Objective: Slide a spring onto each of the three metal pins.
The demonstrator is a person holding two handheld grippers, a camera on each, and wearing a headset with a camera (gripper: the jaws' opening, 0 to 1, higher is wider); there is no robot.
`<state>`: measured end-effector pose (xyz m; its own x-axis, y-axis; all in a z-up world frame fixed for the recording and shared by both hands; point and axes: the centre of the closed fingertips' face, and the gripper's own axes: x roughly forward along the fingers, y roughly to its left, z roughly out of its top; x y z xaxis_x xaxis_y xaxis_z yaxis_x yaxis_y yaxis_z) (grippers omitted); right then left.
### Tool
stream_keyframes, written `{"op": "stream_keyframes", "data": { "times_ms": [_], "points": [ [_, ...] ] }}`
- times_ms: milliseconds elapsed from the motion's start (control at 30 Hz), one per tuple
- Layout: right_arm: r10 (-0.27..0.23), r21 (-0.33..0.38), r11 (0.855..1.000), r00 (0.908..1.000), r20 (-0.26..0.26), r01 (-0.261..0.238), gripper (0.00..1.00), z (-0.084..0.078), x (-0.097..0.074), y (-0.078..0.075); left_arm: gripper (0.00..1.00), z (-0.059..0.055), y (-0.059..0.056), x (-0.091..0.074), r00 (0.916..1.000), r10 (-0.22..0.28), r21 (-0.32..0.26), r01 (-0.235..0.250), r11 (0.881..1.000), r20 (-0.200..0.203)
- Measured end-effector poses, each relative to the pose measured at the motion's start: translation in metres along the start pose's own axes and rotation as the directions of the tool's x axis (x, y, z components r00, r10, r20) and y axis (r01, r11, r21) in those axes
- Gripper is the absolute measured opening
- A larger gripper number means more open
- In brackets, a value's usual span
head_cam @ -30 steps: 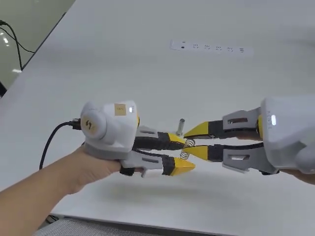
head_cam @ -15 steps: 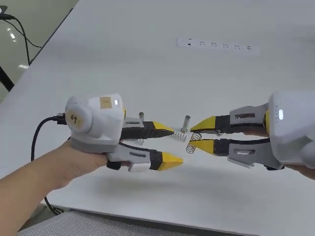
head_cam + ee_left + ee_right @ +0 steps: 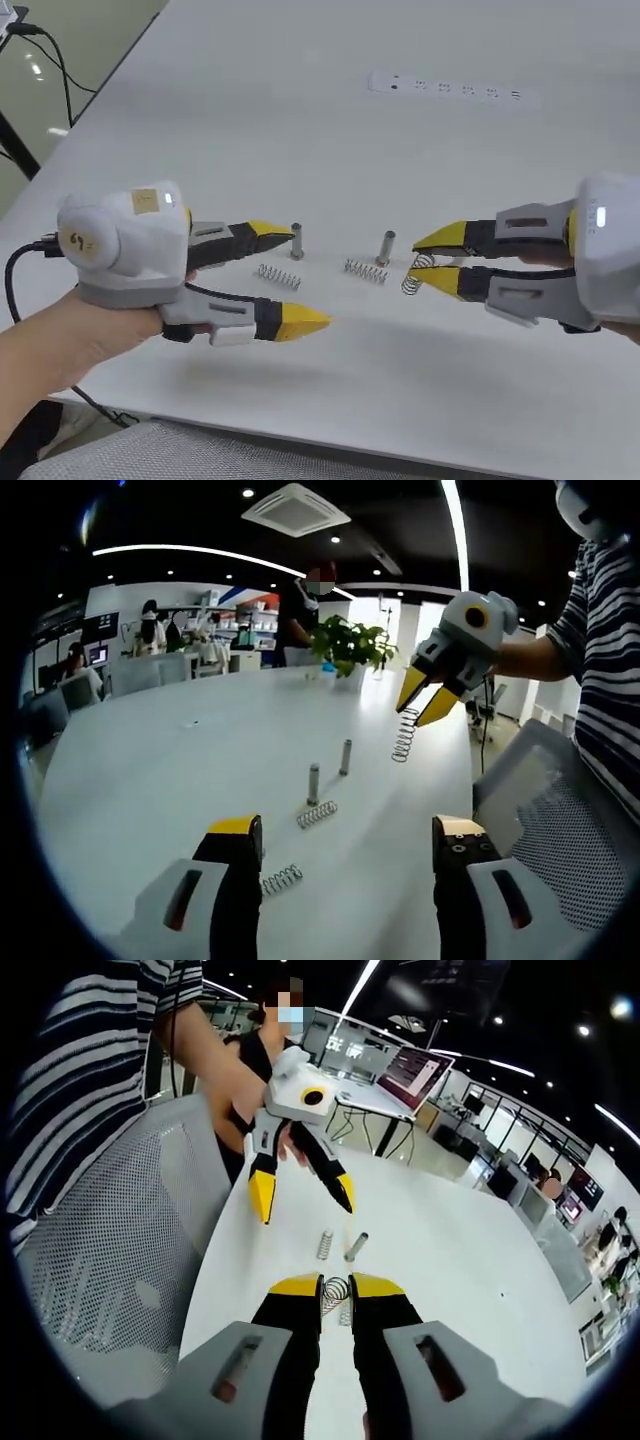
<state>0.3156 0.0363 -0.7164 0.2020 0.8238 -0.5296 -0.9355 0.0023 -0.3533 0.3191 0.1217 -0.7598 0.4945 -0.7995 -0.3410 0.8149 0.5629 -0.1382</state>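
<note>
We have drawn apart: the left hand-held gripper [image 3: 307, 276] now hangs wide open and empty at near left, while the right hand-held gripper [image 3: 420, 262] pinches a spring [image 3: 411, 280] near the right pin [image 3: 387, 246], still unthreaded, with two springs [image 3: 366, 270] loose on the surface [image 3: 300, 120].

1. The left tongs [image 3: 285, 275] point to the right, held level, with the jaws spread wide apart.
2. The left hand [image 3: 95, 335] wraps the grip from beneath, and the forearm comes in from the lower left.
3. The right tongs [image 3: 425, 262] point to the left, jaws nearly closed, and pinch a spring [image 3: 412, 276] between the yellow tips.
4. The two pairs of tongs face each other tip to tip, well apart.
</note>
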Motion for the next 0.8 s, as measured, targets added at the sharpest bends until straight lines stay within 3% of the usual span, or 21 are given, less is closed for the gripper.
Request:
{"op": "stream_keyframes", "data": {
  "times_ms": [133, 467, 800],
  "points": [
    [-0.014, 0.000, 1.000, 0.9999, -0.006, 0.014, 0.12, -0.002, -0.003, -0.003, 0.79, -0.005, 0.014, -0.007, 0.9988, 0.049, 0.000, -0.049, 0.999, 0.005],
    [-0.044, 0.008, 0.999, 0.9985, -0.033, 0.044, 0.12, -0.013, -0.010, -0.009, 0.96, -0.014, 0.026, -0.016, 0.9950, 0.098, -0.012, -0.098, 0.995, 0.017],
    [-0.100, 0.026, 0.994, 0.9913, -0.086, 0.103, 0.12, -0.037, -0.021, -0.030, 0.97, -0.019, 0.030, -0.019, 0.9930, 0.118, -0.022, -0.118, 0.993, 0.006]
  ]
}}
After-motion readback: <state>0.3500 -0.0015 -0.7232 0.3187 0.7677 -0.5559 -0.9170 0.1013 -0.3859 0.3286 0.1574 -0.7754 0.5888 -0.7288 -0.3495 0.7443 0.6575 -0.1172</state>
